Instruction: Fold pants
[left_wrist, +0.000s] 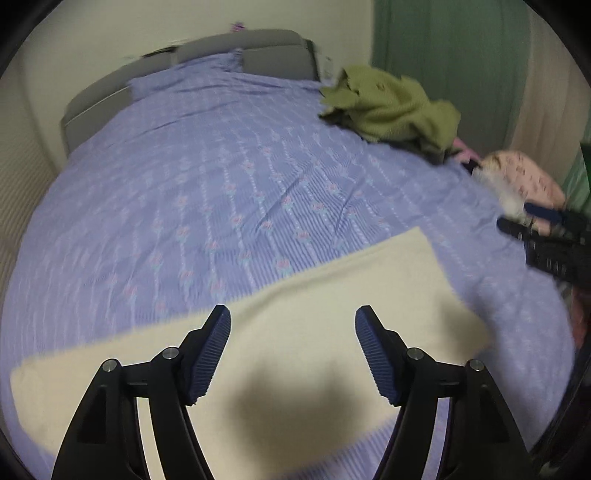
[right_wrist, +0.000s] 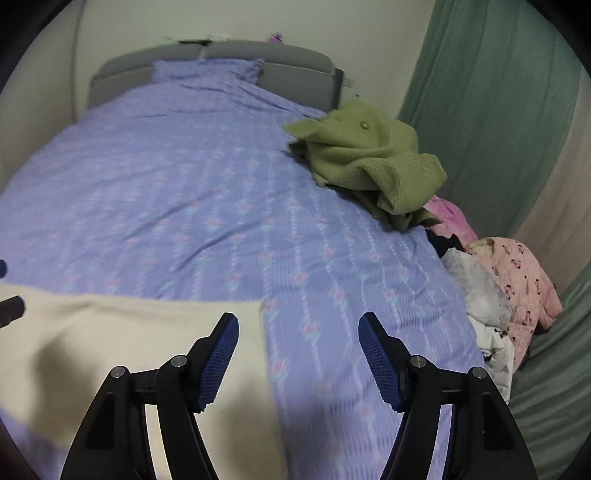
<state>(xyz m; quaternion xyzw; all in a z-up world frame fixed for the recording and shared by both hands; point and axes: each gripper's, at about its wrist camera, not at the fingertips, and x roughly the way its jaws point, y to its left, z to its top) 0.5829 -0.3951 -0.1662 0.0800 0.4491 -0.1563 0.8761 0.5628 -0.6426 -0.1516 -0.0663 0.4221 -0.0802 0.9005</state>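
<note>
Both tongs are recorded with jaws spread wide and nothing held. Nearest the left wrist lens, the left gripper (left_wrist: 293, 312) is seen poised over the cream pants (left_wrist: 258, 332), which lie flat on the near part of the purple bedspread (left_wrist: 207, 177) as a smooth, apparently already doubled rectangle. The right gripper (right_wrist: 298, 319) is placed at the pants' (right_wrist: 129, 332) right edge: its left finger (right_wrist: 218, 358) overlies cream cloth, while its right finger (right_wrist: 380, 358) overlies bare bedspread (right_wrist: 184, 184).

Risk is judged as follows. A 1-layer pinch is possible if the jaws are closed on the top ply only, so that the stack would be peeled apart. The bedspread could be caught along with the pants at the right edge, since the right gripper straddles that border. An uneven lift by the 2 tools would leave the fold skewed.

Further off, a crumpled green garment (right_wrist: 365, 166) and a pink printed garment (right_wrist: 517, 280) are noted at the bed's right side, well apart from the pants. A grey headboard (right_wrist: 288, 70) is seen at the far end.

Contact height cannot be confirmed; both views are motion-blurred. Waistband, legs and ply count cannot be made out. The pants' near edge is cut off behind the gripper bodies and darkened by shadow.
</note>
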